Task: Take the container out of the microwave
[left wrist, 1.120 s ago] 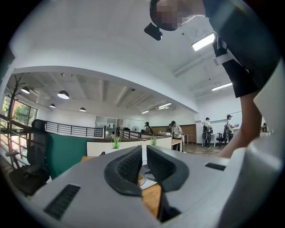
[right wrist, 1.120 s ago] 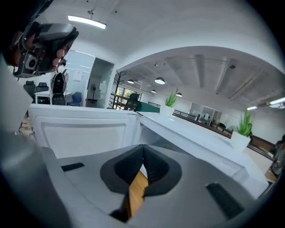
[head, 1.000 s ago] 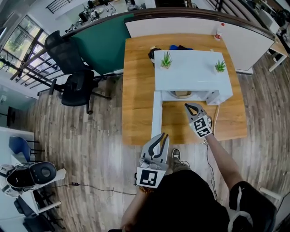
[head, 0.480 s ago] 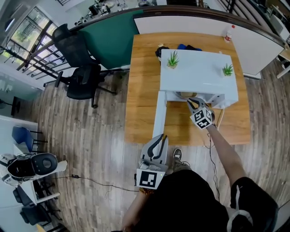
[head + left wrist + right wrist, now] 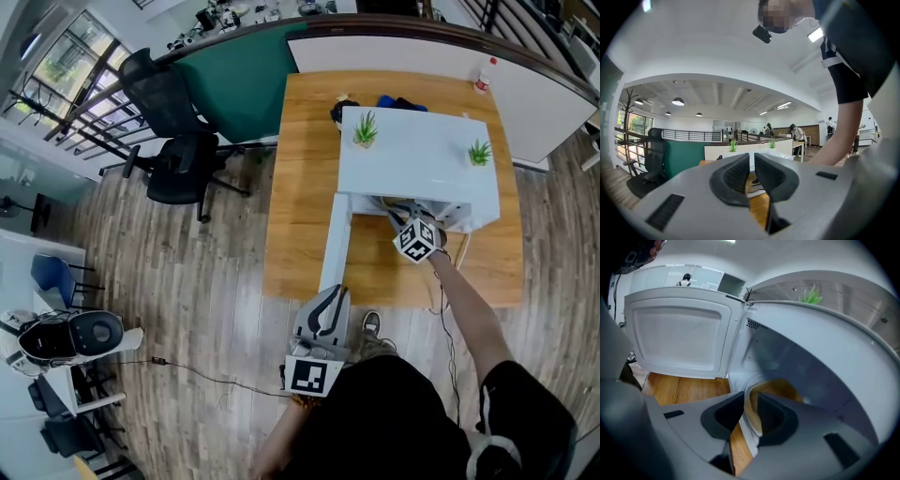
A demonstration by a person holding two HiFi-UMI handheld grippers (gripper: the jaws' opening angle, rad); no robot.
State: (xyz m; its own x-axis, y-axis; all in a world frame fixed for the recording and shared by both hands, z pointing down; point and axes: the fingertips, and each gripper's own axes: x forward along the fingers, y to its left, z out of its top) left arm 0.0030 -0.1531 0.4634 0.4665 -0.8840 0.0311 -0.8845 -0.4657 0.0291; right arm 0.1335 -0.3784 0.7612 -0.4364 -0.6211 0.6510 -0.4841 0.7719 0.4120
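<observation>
Container (image 5: 779, 387) sits inside microwave (image 5: 417, 159) on wooden table (image 5: 300, 169).

A white microwave (image 5: 417, 155) stands on a wooden table (image 5: 305, 187) with its door (image 5: 335, 239) swung open and two small potted plants (image 5: 366, 128) on top. The right gripper (image 5: 397, 210) reaches into the opening. The left gripper (image 5: 333, 295) hangs low over the plank floor (image 5: 187, 281).

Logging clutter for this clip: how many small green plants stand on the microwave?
2. One plant stands near the left end of the microwave top, the other plant near its right end. None looks hidden.
</observation>
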